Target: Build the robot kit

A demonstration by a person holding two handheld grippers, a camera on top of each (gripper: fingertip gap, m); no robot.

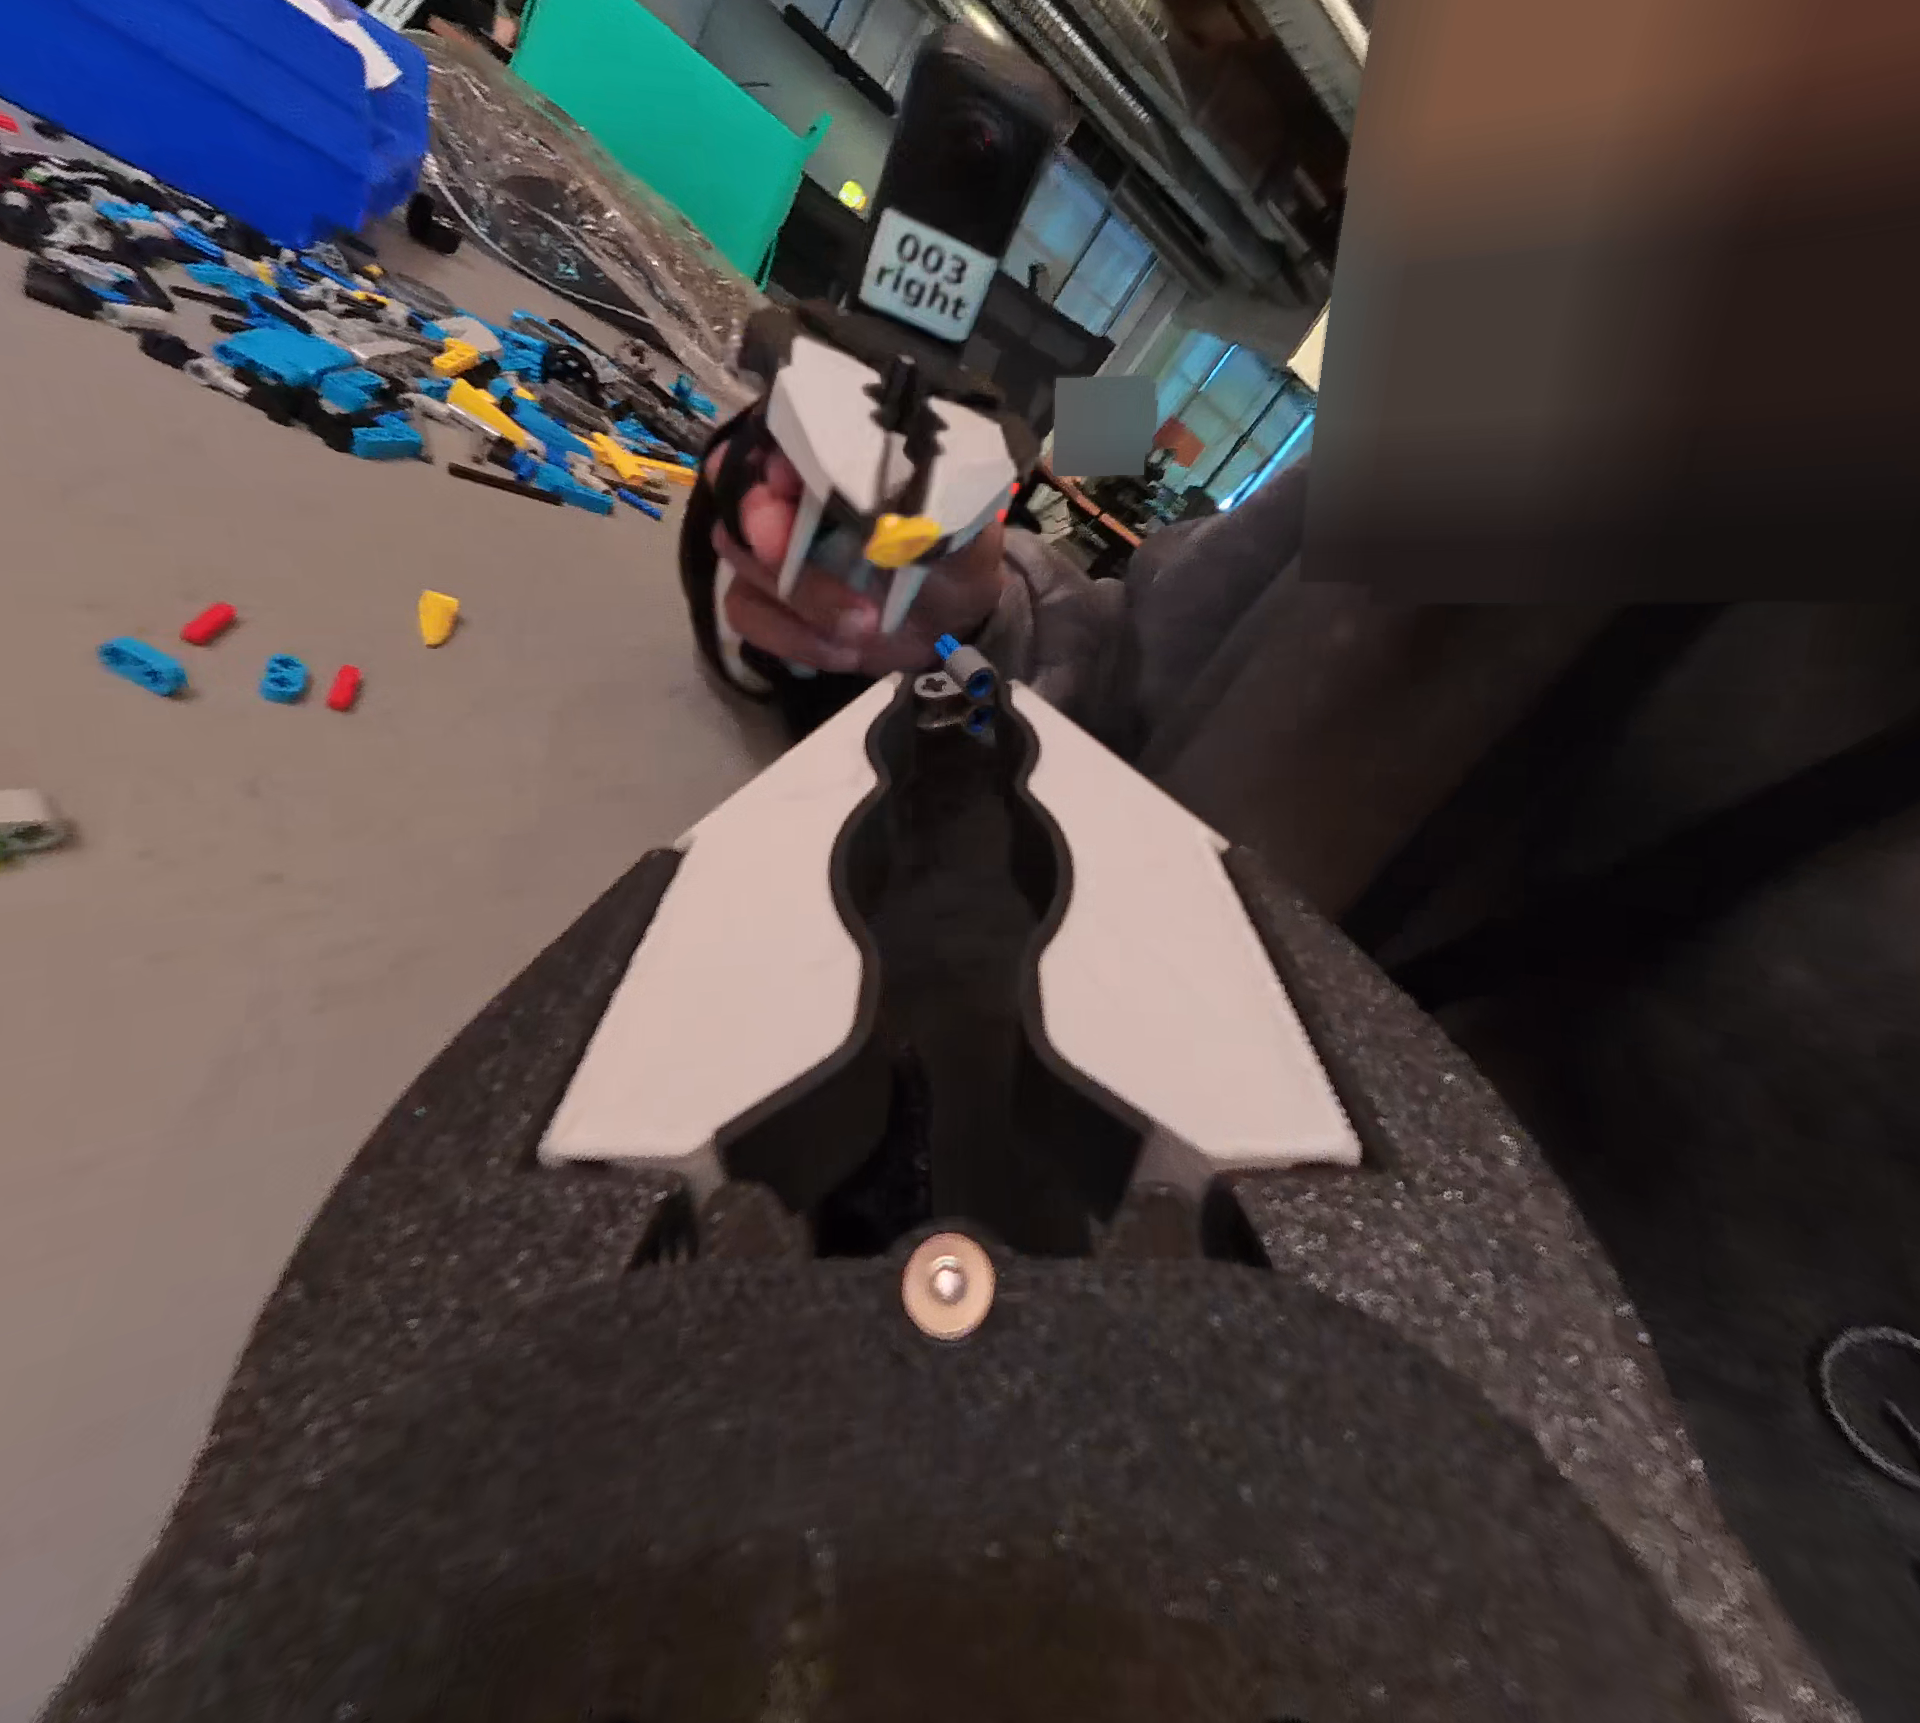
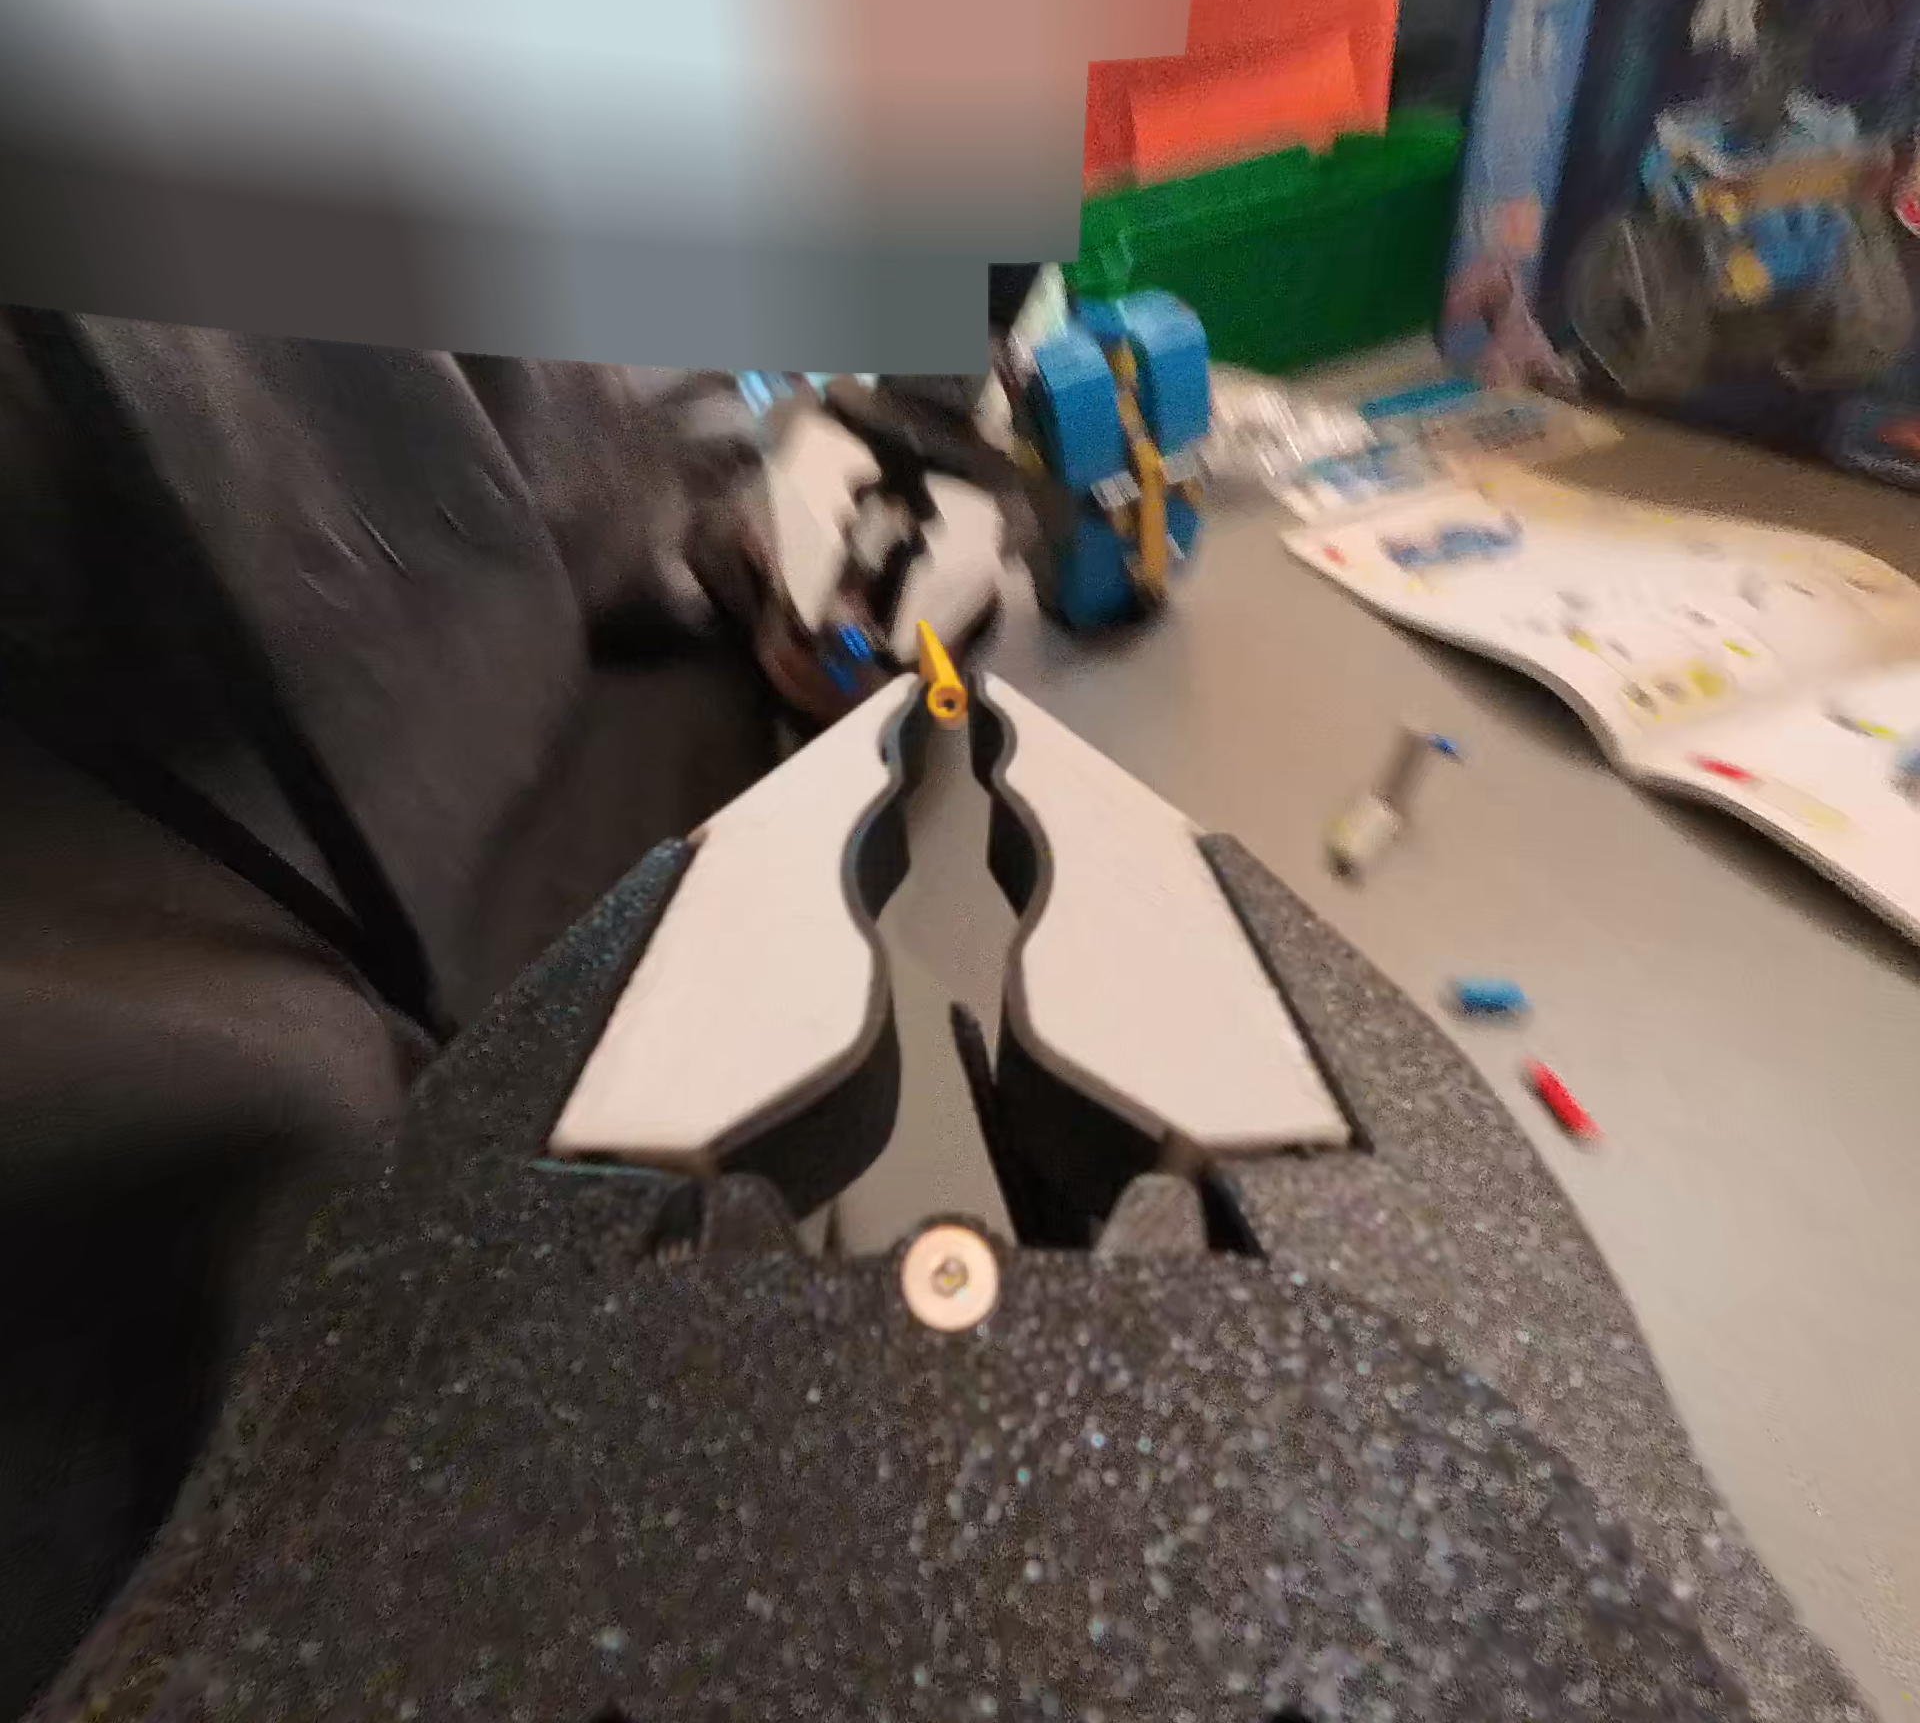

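My left gripper (image 1: 951, 699) is shut on a small grey connector piece with blue pins (image 1: 954, 674), held in the air over the table edge. My right gripper (image 2: 943, 694) is shut on a small yellow wedge piece (image 2: 938, 684). In the left wrist view the right gripper (image 1: 847, 587) faces me close ahead, with the yellow piece (image 1: 900, 539) between its fingers and a hand behind it. In the right wrist view the left gripper (image 2: 883, 551) is blurred just beyond my tips, with blue pins (image 2: 847, 647) showing.
A heap of blue, black and yellow bricks (image 1: 343, 354) lies by a blue bin (image 1: 187, 42) on the grey table (image 1: 312, 894). Loose red, blue and yellow pieces (image 1: 281, 650) lie nearer. A blue brick model (image 2: 1117, 447), an open instruction booklet (image 2: 1621, 624), a set box (image 2: 1704, 115) and a green bin (image 2: 1268, 250) stand to the right. My two grippers' fingertips are within a few centimetres of each other.
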